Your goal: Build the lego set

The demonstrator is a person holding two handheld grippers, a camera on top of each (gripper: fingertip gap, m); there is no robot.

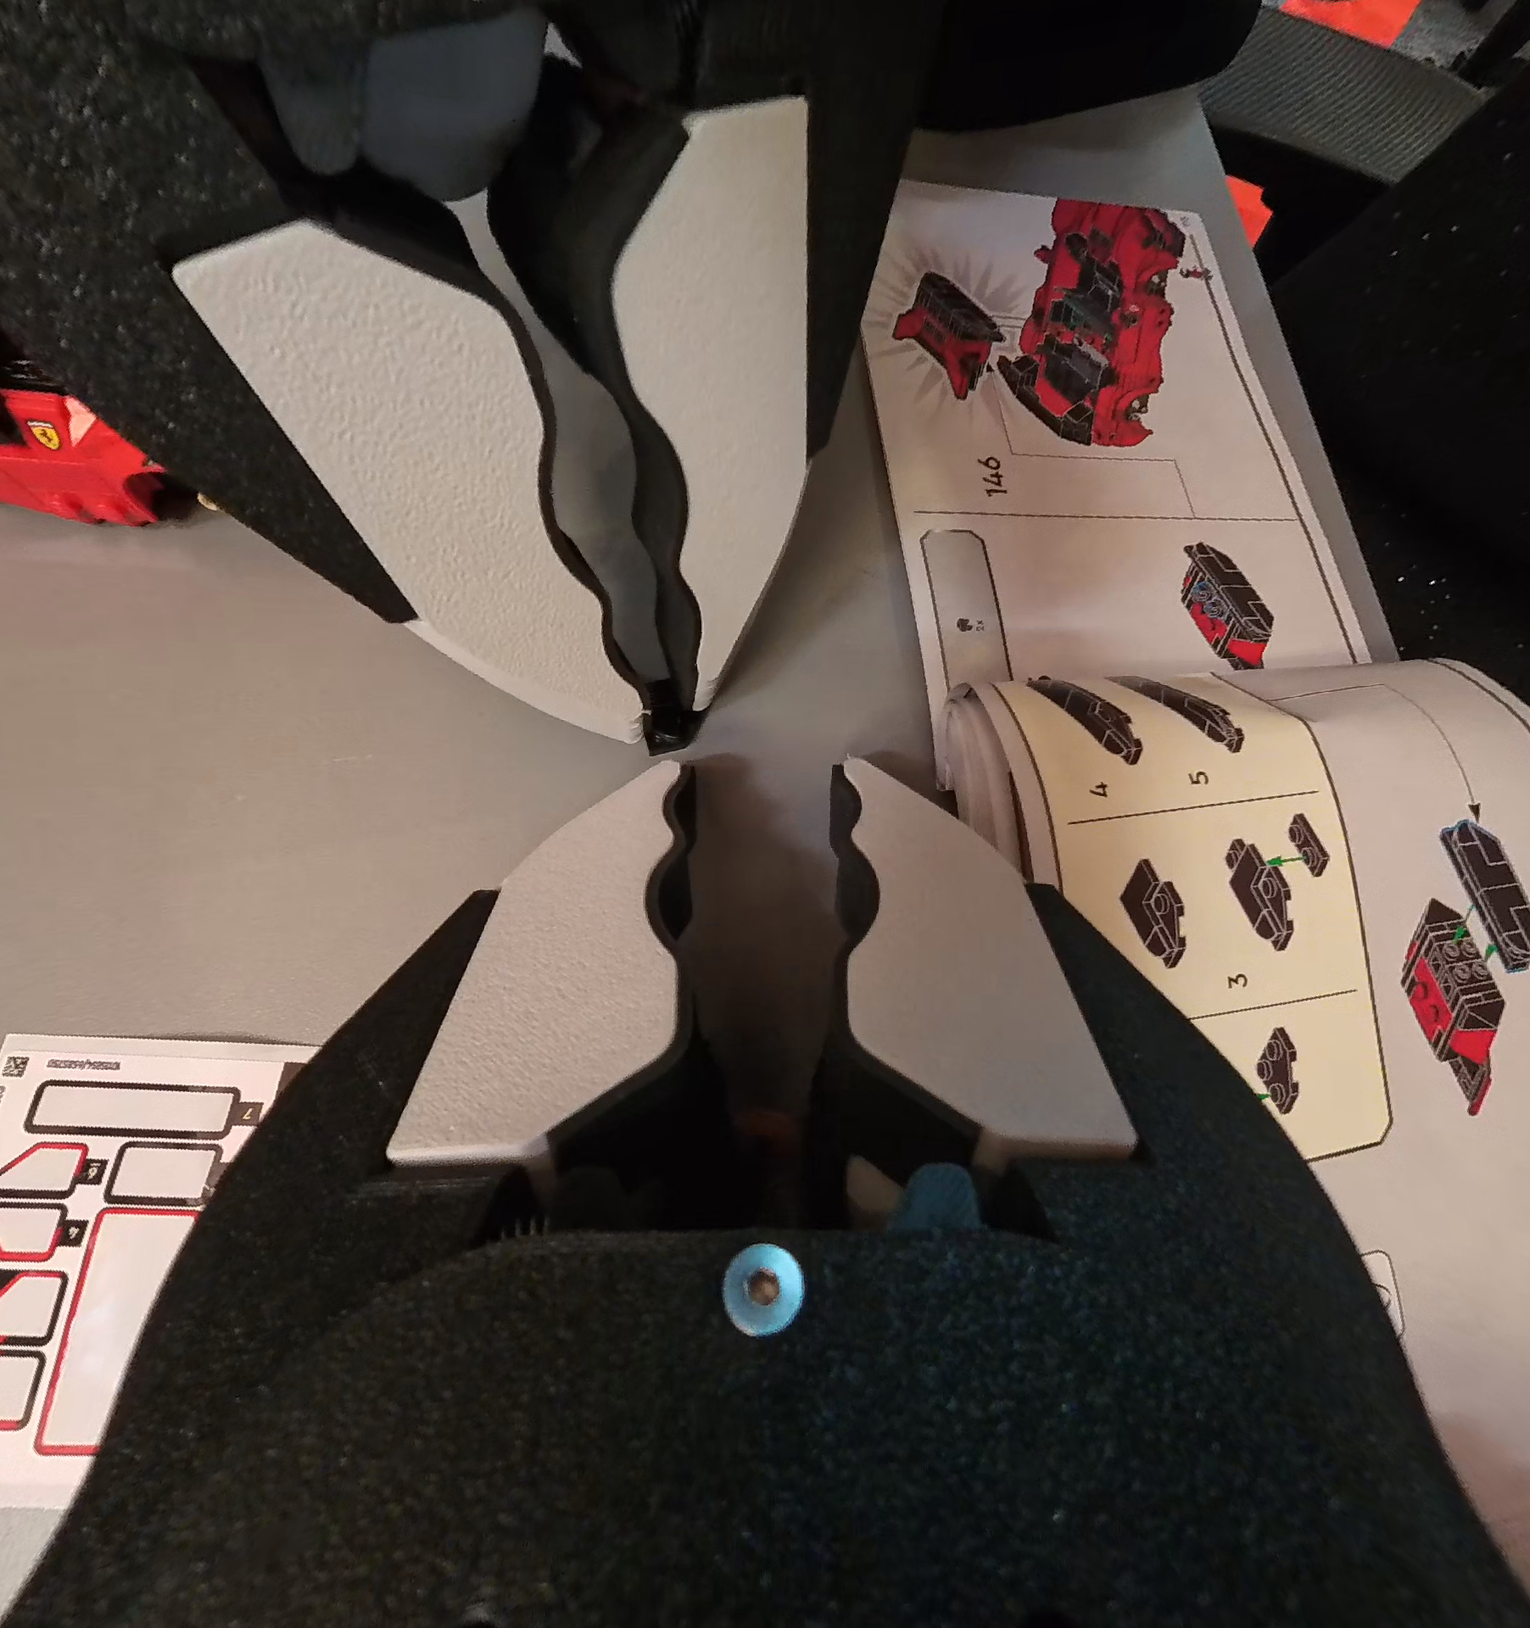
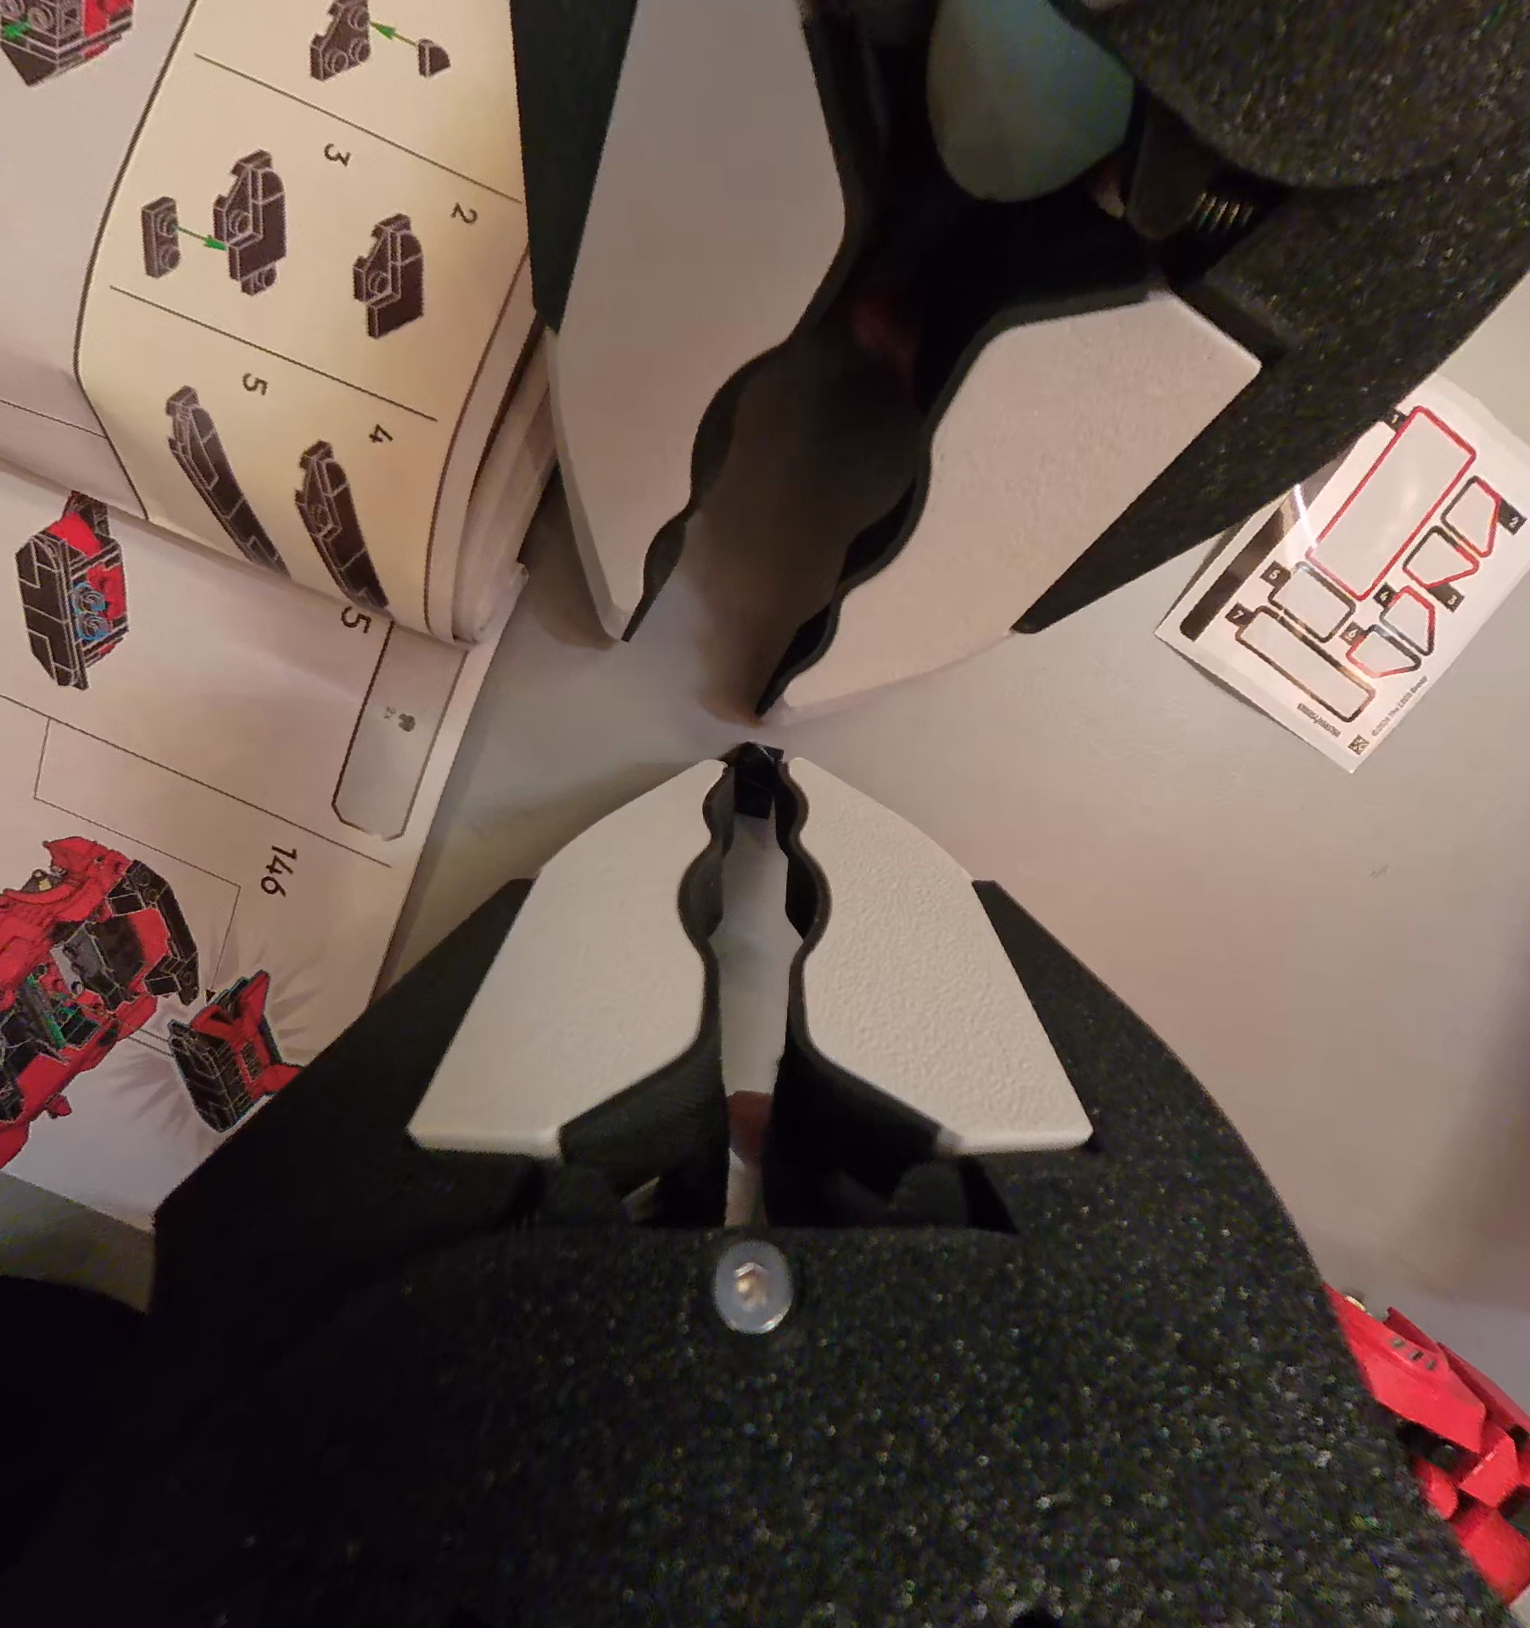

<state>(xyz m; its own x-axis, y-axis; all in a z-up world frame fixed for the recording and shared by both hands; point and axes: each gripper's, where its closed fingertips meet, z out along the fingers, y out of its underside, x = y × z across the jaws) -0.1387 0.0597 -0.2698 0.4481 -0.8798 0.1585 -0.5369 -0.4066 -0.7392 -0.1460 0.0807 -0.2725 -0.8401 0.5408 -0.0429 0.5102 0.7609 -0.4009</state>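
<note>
Nearest the left wrist camera is the left tool (image 1: 760, 775), its white fingers spread with a clear gap and nothing between them. Tip to tip with it hangs the right tool (image 2: 751, 765), pinched on a tiny black lego piece (image 2: 751, 780) that just pokes out past its fingertips; both hang just over the bare middle of the pale grey bench (image 1: 171, 749).

Taken left to right in the left wrist view: a white sticker sheet with red-and-black outlined shapes (image 1: 83, 1233) lies flat at the near left, and a partly built red lego car (image 1: 39, 458) sits farther back at the left edge. The two tools fill the centre, and an open instruction booklet with a curled-over page (image 1: 1184, 793) takes up the right side.

My reading is that the piece is being handed across or re-gripped. To do that well, the left tool should close squarely on the exposed end before the right one lets go; so little sticks out that a skewed pinch could flick the piece away.

Open room lies in the strip of bench between sticker sheet and booklet. The curled page stands just beside the left tool's right finger and could snag a sideways sweep. The car sits well apart, half hidden by the right tool.
</note>
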